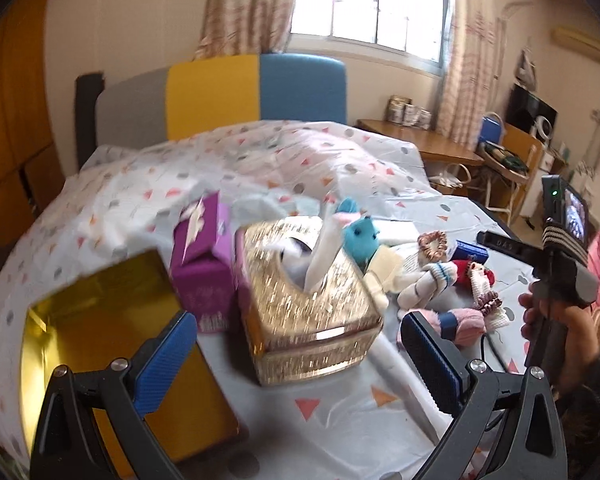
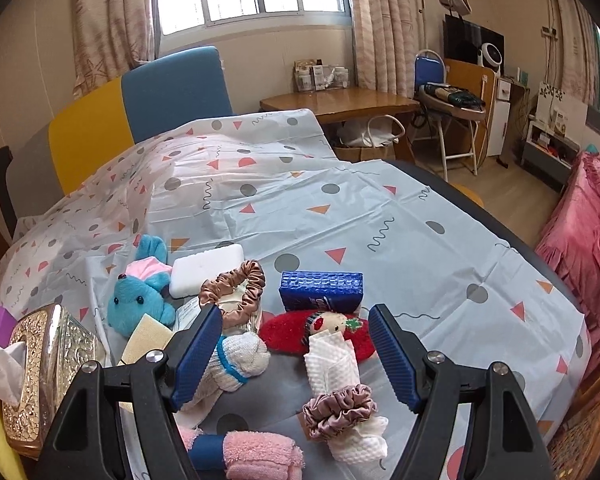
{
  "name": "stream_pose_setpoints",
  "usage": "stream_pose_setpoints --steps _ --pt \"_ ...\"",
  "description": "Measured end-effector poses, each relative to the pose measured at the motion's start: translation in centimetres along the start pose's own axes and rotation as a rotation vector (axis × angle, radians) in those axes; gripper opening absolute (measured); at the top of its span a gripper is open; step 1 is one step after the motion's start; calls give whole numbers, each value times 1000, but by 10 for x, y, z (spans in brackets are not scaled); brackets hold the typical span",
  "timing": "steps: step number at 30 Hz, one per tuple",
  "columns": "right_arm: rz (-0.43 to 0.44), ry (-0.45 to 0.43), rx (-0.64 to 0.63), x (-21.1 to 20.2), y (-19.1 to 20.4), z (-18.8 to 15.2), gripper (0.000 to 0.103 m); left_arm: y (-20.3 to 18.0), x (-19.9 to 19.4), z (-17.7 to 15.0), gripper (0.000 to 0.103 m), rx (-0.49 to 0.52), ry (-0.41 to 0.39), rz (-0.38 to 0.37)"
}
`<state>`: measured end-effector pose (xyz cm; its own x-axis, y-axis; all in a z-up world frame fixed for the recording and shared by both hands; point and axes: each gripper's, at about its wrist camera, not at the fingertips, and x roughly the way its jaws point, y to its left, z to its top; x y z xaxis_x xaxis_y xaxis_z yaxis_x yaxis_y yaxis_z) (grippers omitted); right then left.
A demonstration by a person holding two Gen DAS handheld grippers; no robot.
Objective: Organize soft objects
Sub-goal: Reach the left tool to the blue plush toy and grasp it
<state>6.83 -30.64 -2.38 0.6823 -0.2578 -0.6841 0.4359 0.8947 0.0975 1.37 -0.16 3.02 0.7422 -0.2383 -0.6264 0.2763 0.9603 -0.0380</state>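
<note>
Both grippers, left point(image 1: 300, 354) and right point(image 2: 296, 354), gape wide, empty; lower right one squarely over the white cloth roll point(image 2: 332, 360), lower centre.

Likely bedroom: bed point(image 2: 592, 216), curtains point(image 2: 384, 20).

Both grippers, left gripper point(image 1: 296, 344) and right gripper point(image 2: 296, 356), wide open, empty.

left tool point(image 1: 296, 354) — spread wide, empty | gold tissue box point(image 1: 306, 300) between its fingers | blue plush point(image 1: 360, 238) behind
</note>
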Motion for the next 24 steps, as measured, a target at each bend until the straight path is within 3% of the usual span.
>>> stream_pose_setpoints --steps 5,9,15,20,24 --pt "37 18 31 0 -3 0 77 -8 14 42 103 70 9 -91" --pt "60 17 65 -3 -8 2 77 -25 39 77 103 151 28 -94" --pt "108 51 100 0 -12 3 77 -54 114 124 103 183 174 -111" --pt "146 66 112 1 -12 3 77 -76 184 131 102 185 349 -75" --pt "166 86 132 4 -15 3 77 -79 234 130 88 118 464 -54"
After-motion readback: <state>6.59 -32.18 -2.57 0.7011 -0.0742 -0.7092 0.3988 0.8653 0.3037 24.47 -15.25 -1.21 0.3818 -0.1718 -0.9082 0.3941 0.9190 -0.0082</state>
